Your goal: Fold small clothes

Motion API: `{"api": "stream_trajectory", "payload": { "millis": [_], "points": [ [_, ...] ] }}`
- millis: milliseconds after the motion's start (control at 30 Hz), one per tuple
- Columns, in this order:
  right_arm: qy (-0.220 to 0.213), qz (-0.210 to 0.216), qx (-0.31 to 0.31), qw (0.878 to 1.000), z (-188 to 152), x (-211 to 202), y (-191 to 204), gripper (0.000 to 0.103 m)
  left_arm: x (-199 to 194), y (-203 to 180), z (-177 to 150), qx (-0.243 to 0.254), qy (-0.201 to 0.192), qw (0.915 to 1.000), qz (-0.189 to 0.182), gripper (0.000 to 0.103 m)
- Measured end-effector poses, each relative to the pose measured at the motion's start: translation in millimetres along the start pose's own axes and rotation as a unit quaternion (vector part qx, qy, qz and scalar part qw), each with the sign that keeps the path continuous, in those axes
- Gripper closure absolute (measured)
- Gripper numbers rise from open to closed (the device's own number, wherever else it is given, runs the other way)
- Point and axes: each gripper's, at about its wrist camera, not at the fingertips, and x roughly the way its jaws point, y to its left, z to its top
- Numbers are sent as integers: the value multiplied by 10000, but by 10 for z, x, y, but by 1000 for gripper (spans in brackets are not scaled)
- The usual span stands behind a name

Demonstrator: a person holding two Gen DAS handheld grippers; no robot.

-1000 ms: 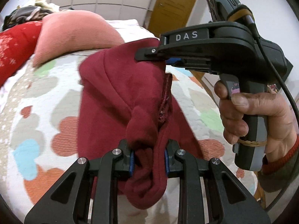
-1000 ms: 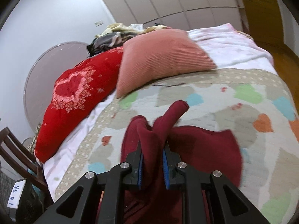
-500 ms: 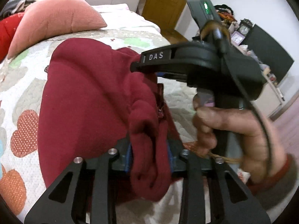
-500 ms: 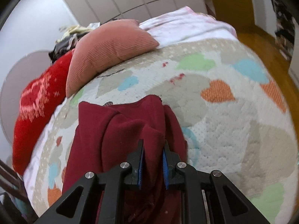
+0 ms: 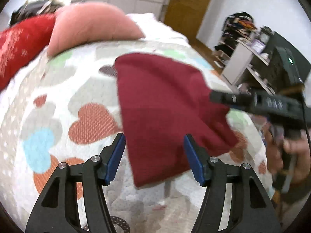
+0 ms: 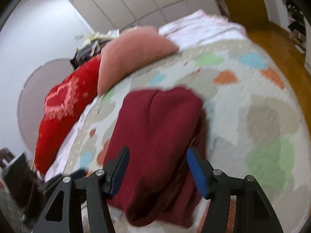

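Maroon knit garment [image 5: 165,104] folded flat on quilted heart-patterned bedspread [image 5: 83,120]

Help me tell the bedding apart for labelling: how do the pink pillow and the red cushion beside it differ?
The pink pillow is a plain salmon pink, while the red cushion is bright red with a pale heart-like pattern. The pink pillow lies nearer the middle of the bed, with its corner on the heart-print quilt; the red cushion lies at the bed's edge. Both are soft, plump and lie side by side, beyond the maroon garment.

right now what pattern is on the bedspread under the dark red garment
Coloured hearts, orange, blue, green and grey, on a white quilted bedspread; clearest in the left wrist view.
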Motion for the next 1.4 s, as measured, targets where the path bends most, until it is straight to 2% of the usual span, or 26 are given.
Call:
{"api": "stream_trajectory", "payload": {
  "millis": [67,100,133,267,400,500,633,733,833,967,1100,1233,1400],
  "points": [
    [215,-79,-50,9997,-84,128,41,59,65,-92,-60,-28,135,9999,31,41],
    [217,-234,-198,9993,-117,150,78,74,102,-115,-73,19,182,9998,48,41],
    [161,-516,-511,9972,-163,138,139,83,104,-162,-110,70,189,9998,48,41],
    [144,-715,-814,9940,-219,7,78,85,165,-245,-187,226,309,9993,22,41],
    [404,-1015,-781,9909,-370,214,-66,85,269,-254,-268,227,368,9989,166,41],
    [238,-937,-723,9927,-372,85,-48,85,174,-217,-235,178,338,9992,124,41],
    [-161,-771,-416,9960,-261,-227,-25,83,-28,-183,-89,221,-44,9994,275,41],
    [-503,-752,-605,9941,-151,-324,130,83,1,-174,135,207,-110,9992,338,41],
    [-560,-703,-709,9934,-9,-153,249,83,166,-158,364,208,-123,9987,441,41],
    [-541,-801,-621,9934,141,222,222,83,516,-64,594,16,-41,9981,609,41],
    [-462,-1239,-528,9898,236,547,21,83,773,-33,636,6,112,9979,646,41],
    [-530,-1072,-290,9924,279,658,-191,83,830,-35,626,25,58,9980,633,40],
    [-443,-1104,-303,9924,309,626,-151,83,787,-47,620,40,65,9976,693,40]
  ]
}}
